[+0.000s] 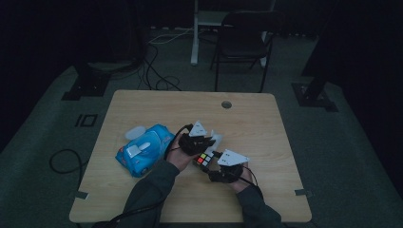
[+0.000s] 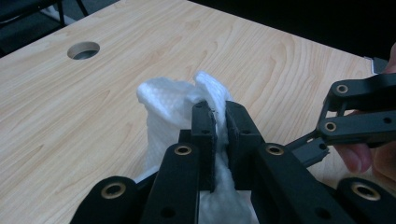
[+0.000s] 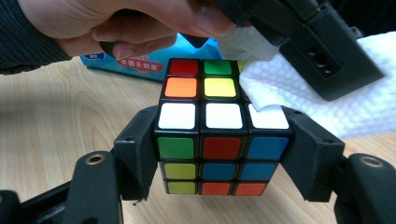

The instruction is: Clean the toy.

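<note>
Right gripper view: the right gripper (image 3: 223,154) clamps a Rubik's cube (image 3: 222,140) between its jaws, above the wooden table (image 3: 60,121). Just beyond, the left gripper (image 2: 220,128) pinches a white wipe (image 3: 299,84) that lies on the cube's top corner. Farther left on the table sits a blue wipes pack (image 1: 145,149).

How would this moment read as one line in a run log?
step: wiping cube | left gripper: shut on white wipe | right gripper: shut on puzzle cube | wipe touches cube top
</note>
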The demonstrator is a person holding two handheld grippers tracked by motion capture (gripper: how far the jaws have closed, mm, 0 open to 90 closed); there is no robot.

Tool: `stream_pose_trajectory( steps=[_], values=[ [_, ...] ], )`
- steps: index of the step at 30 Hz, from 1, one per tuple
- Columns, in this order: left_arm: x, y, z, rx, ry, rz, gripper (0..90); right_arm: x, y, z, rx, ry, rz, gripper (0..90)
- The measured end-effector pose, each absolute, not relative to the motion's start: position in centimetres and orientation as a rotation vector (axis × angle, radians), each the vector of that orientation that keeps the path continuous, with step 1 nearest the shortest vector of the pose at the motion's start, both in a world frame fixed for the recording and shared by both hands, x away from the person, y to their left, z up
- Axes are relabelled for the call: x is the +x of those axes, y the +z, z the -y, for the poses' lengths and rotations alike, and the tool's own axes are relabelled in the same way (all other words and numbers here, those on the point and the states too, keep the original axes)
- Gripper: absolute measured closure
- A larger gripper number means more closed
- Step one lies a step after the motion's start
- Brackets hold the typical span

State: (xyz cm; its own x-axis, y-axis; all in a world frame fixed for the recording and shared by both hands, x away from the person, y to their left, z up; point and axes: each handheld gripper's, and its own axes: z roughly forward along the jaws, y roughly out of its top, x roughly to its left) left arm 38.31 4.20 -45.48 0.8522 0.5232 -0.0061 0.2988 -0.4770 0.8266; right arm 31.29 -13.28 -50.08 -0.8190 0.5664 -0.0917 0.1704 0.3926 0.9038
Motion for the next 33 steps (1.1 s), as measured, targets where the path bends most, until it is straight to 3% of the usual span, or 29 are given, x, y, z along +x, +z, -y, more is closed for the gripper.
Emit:
stream_pose_trajectory(
  steps=[33],
  values=[
    [39.5,-46.2,-5.8,2.104,0.193,-0.599,84.3,31.1,-50.0,13.2,0.603,1.392,-2.277,34.9]
  ],
)
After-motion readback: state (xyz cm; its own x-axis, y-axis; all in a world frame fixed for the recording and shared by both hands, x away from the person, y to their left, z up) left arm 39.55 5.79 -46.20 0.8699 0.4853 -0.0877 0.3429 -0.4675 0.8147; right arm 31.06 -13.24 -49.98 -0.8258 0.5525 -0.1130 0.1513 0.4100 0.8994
